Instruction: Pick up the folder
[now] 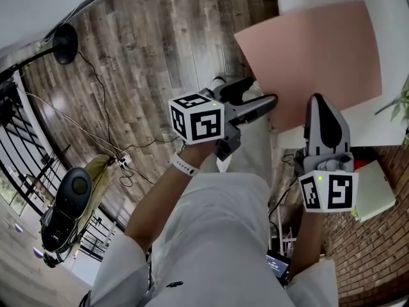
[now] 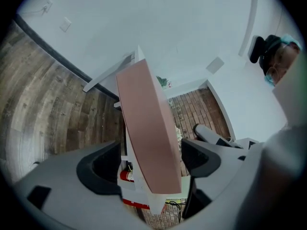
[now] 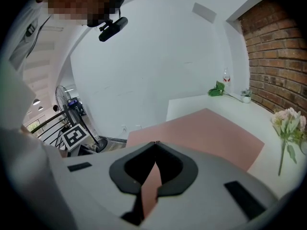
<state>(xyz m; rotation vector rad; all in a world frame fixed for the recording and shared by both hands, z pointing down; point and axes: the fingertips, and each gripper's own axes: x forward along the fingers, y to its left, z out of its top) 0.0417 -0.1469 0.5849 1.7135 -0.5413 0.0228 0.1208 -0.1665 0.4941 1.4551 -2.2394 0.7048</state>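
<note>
A pink folder (image 1: 313, 56) lies flat on a white table (image 1: 391, 121), its left corner overhanging the table's edge. My right gripper (image 1: 317, 102) points up at the folder's near edge; in the right gripper view its jaws (image 3: 154, 145) are pinched together on the pink sheet (image 3: 201, 133). My left gripper (image 1: 263, 92) comes in from the left at the overhanging corner. In the left gripper view the folder (image 2: 146, 123) shows edge-on between the wide-apart jaws of the left gripper (image 2: 151, 164), with gaps on both sides and no pad touching it.
Dark wood floor (image 1: 147, 50) with trailing cables runs left of the table. A red fire extinguisher (image 2: 125, 176) stands under the table. Pink flowers (image 3: 288, 123) and a small plant (image 3: 218, 89) sit on the tabletop by a brick wall (image 3: 268, 47). A fan (image 3: 64, 102) stands beyond.
</note>
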